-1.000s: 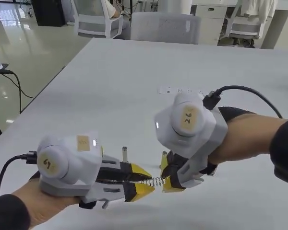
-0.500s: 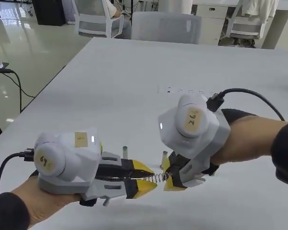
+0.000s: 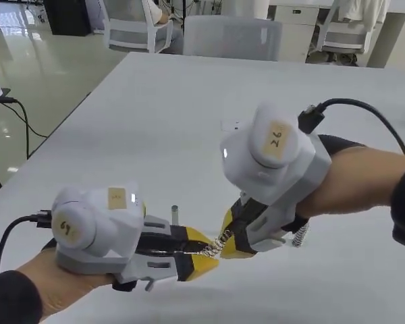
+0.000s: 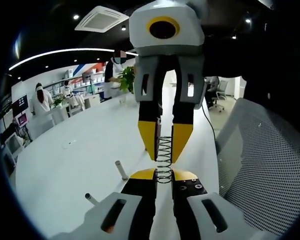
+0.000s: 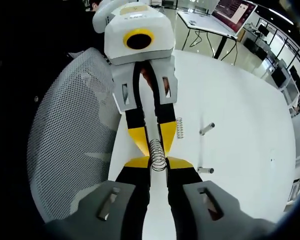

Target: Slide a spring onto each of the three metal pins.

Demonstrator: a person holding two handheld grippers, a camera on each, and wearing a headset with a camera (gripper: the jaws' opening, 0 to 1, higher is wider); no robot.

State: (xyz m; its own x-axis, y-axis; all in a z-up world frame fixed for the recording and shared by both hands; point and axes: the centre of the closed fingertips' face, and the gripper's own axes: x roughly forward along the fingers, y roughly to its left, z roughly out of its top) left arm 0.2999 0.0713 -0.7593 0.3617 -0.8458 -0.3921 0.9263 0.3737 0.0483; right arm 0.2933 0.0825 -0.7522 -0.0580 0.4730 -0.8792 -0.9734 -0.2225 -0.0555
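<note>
- Pinching the coil spring (image 3: pixel 214 246) by its two ends, the left gripper (image 3: pixel 204 251) and the right gripper (image 3: pixel 227 241) are meeting tip to tip, and each pair of jaws is pressing in on the end coils.
- The coil spring is hanging in the air just right of the upright metal pin (image 3: pixel 175 214), and it is not touching the desk (image 3: pixel 155 121).
- A second pin (image 4: pixel 91 199) is standing near that metal pin in the left gripper view.
- A spare spring (image 3: pixel 299 235) is lying on the desk farther right of the metal pin, beyond the right gripper.
- The coil spring is looking light, thin-wired and bouncy. It is probably going to bow or flick away if it is squeezed hard or gripped across the middle.
- One gripper taking it across the outer coils near one end is looking like the safest hold, because that is leaving the other end's bore open to go over the metal pin's tip.
</note>
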